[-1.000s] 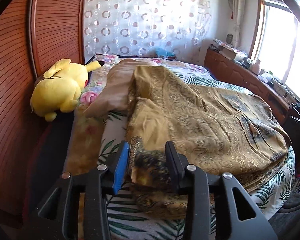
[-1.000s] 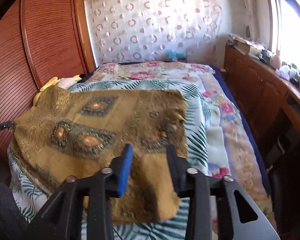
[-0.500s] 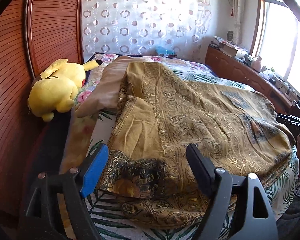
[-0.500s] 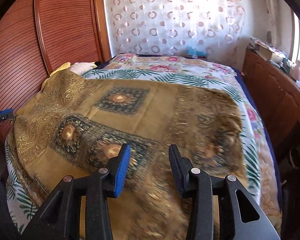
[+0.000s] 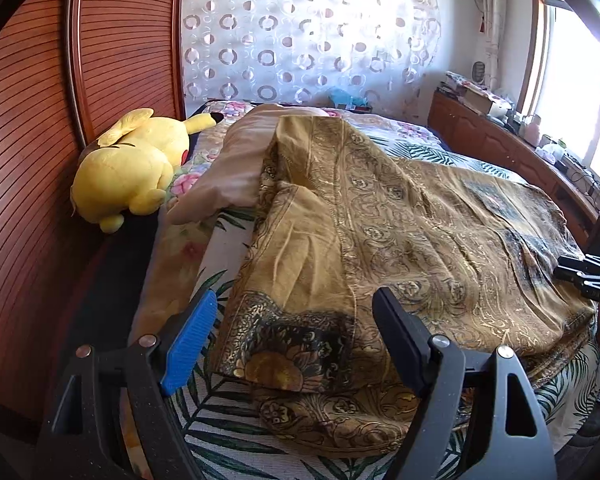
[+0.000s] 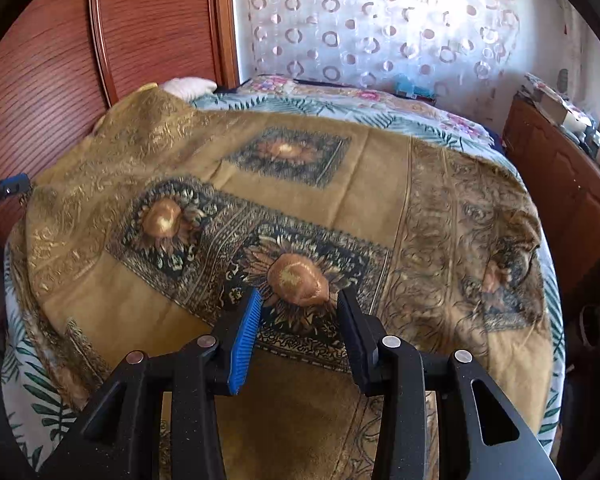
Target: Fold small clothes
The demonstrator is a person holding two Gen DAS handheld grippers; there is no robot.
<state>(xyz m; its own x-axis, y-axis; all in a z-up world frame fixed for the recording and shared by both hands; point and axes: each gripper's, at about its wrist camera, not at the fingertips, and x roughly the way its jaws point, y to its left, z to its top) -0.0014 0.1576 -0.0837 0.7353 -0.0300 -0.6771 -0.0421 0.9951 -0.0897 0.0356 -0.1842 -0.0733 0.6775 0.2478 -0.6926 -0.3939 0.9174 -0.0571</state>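
Note:
An ochre patterned cloth (image 5: pixel 400 240) lies folded over on the bed, spread wide in the right wrist view (image 6: pixel 340 184). My left gripper (image 5: pixel 296 296) stands wide open just above the cloth's near left corner. That dark sunflower corner lies loose on the sheet between the jaws, and the pads are clear of it. My right gripper (image 6: pixel 300 294) hovers low over the cloth's middle with its jaws partly apart. A sunflower motif shows flat past its tips, and nothing is pinched. It also shows at the right edge as my right gripper (image 5: pixel 588 276).
A yellow plush toy (image 5: pixel 132 164) and a beige pillow (image 5: pixel 236 160) lie at the bed's far left, by the wooden wardrobe (image 5: pixel 28 160). A cluttered wooden cabinet (image 5: pixel 500 140) runs along the right under the window. The leaf-print sheet (image 5: pixel 228 432) shows at the near edge.
The left jaws spread wide and let the cloth corner drop onto the bed. The right gripper moved forward and down over the cloth, which slid past beneath its jaws.

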